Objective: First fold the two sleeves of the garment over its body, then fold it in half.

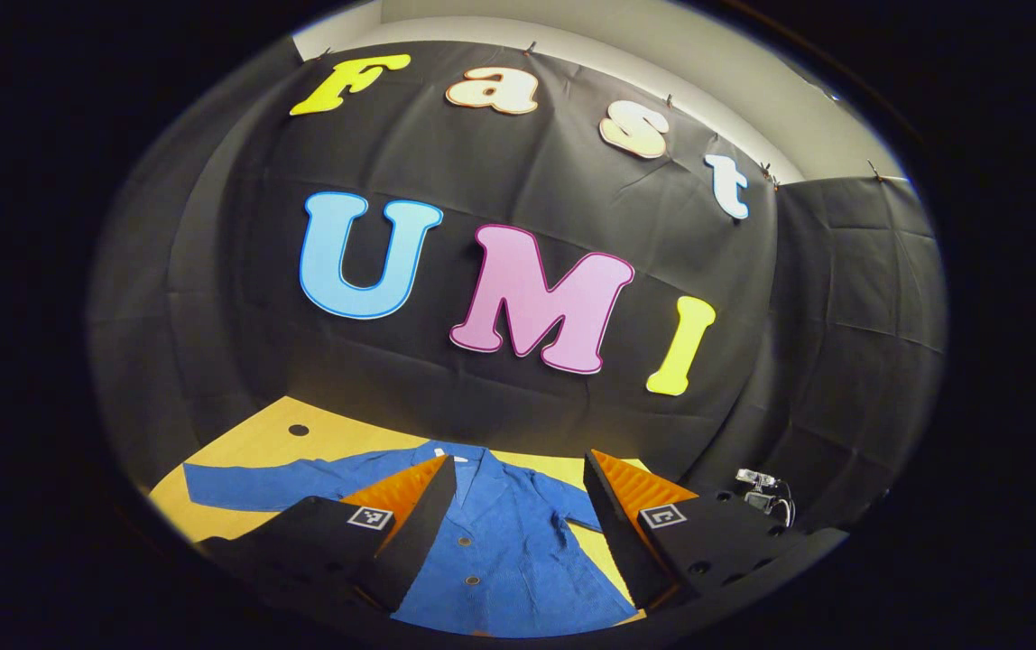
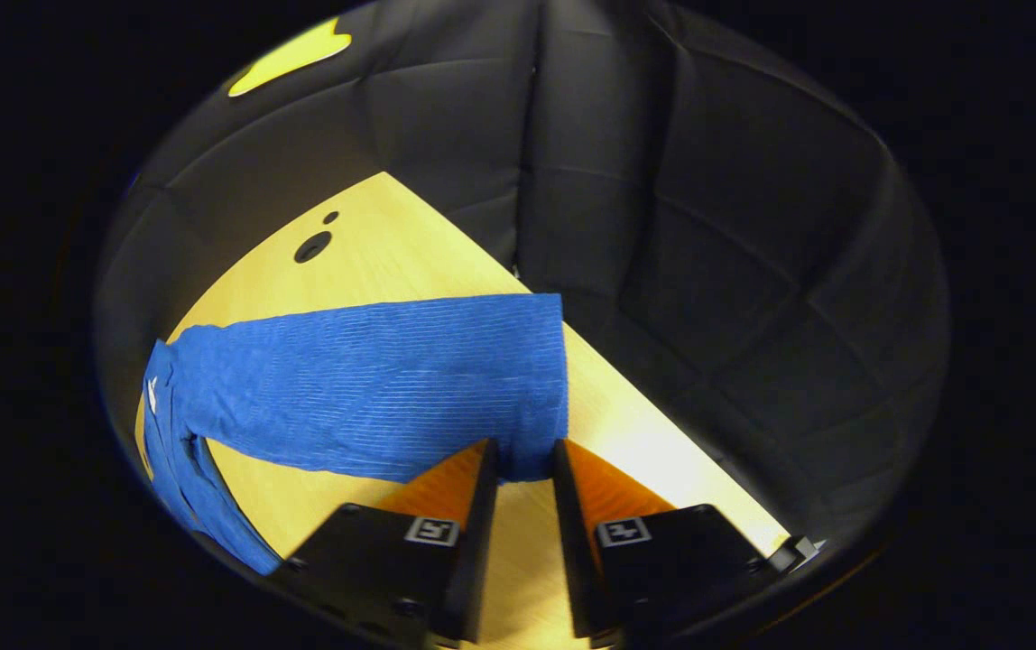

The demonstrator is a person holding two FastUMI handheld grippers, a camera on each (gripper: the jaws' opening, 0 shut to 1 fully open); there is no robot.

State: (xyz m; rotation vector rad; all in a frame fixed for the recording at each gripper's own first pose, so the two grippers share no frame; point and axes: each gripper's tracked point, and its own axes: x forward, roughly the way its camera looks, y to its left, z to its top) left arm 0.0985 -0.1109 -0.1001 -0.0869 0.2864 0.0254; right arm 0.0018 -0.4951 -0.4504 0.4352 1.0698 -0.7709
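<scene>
A blue buttoned garment point(image 1: 500, 542) lies flat and face up on the wooden table point(image 1: 247, 447). One sleeve point(image 1: 247, 487) stretches out to the left in the left gripper view. My left gripper point(image 1: 518, 465) hovers open over the garment's chest, with the collar between its fingertips. In the right gripper view the other sleeve point(image 2: 365, 388) lies straight across the table point(image 2: 392, 244), its cuff point(image 2: 541, 388) to the right. My right gripper point(image 2: 524, 456) is down at the cuff's near corner. Its jaws stand narrowly apart with the cuff edge between them, and the cloth lies flat, not pinched.
A round hole point(image 1: 299, 430) point(image 2: 312, 246) is cut into the table near its far edge. A small device with cables point(image 1: 757, 492) sits off the table's right side in the left gripper view. The table's edge runs close past the cuff.
</scene>
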